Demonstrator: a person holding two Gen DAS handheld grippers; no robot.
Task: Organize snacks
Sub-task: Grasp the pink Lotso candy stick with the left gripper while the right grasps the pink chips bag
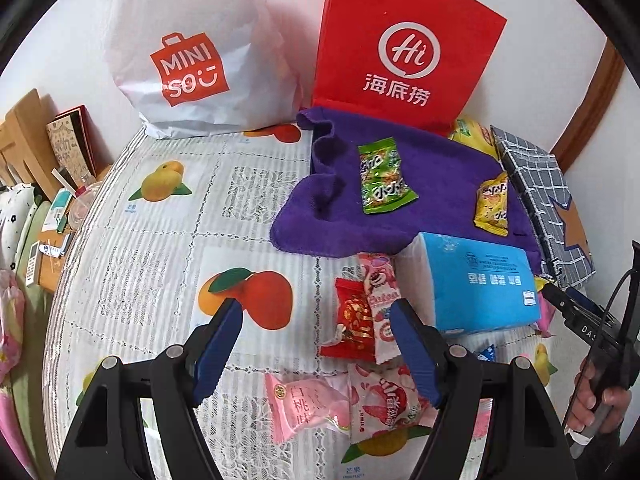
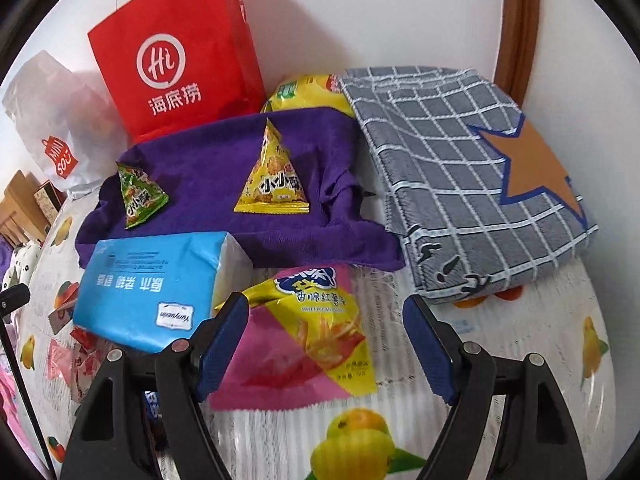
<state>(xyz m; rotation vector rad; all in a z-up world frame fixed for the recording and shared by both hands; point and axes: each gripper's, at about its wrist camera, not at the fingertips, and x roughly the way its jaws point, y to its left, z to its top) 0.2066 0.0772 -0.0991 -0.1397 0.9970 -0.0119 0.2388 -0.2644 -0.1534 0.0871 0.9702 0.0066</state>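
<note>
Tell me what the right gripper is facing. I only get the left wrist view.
Observer: The right gripper is open, and a yellow-and-pink chip bag lies flat on the table between its jaws.
Operator: Describe what sits behind that bag.
Observer: The purple towel, with a yellow triangular packet standing point-up on it.

Purple towel; grey checked cloth; red bag.
</note>
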